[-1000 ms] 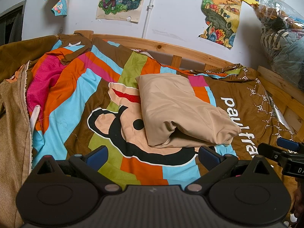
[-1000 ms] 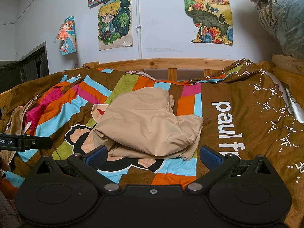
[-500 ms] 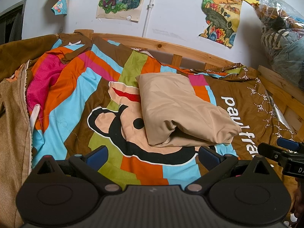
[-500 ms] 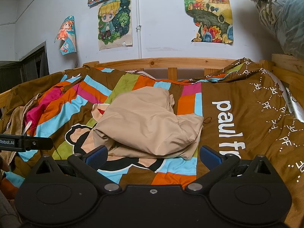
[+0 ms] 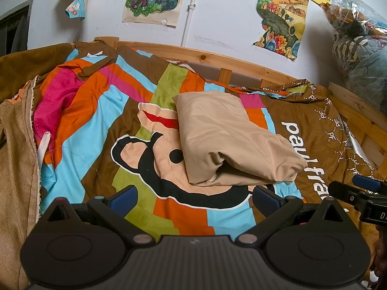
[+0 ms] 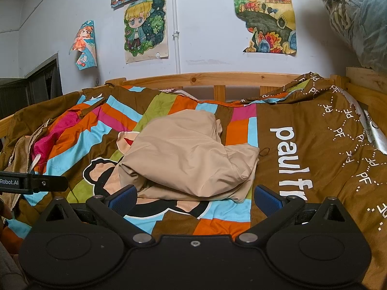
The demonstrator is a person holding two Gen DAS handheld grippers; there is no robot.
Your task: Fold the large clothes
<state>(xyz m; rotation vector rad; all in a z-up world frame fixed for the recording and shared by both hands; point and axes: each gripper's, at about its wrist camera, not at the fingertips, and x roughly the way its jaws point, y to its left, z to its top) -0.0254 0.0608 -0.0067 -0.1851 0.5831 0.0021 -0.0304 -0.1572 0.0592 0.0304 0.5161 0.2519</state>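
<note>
**Loose fold on the bed, both tools empty**

Left wrist view: the left tool [image 5: 193, 197] hangs with its jaws spread wide and nothing between them, just short of the beige garment [image 5: 232, 142]. The garment lies folded into a thick bundle on the patterned bedspread [image 5: 101, 125], its near end gaping where the layers bulge apart. The risk, as I judge it, sits here: a pinch on that open mouth could catch only the top layer, and a lift would then peel the bundle open. The right tool's tip [image 5: 358, 188] shows at the frame's right edge, close to the bundle's corner.

Right wrist view: the right tool [image 6: 194, 197] is likewise released and empty, the garment [image 6: 186, 154] just ahead of it. From this side the far-right layers [image 6: 244, 162] look crumpled and uneven, so a further fold would probably come out lopsided. Dragging the cloth could also ruck the bedspread [image 6: 302, 125] beneath.
</note>
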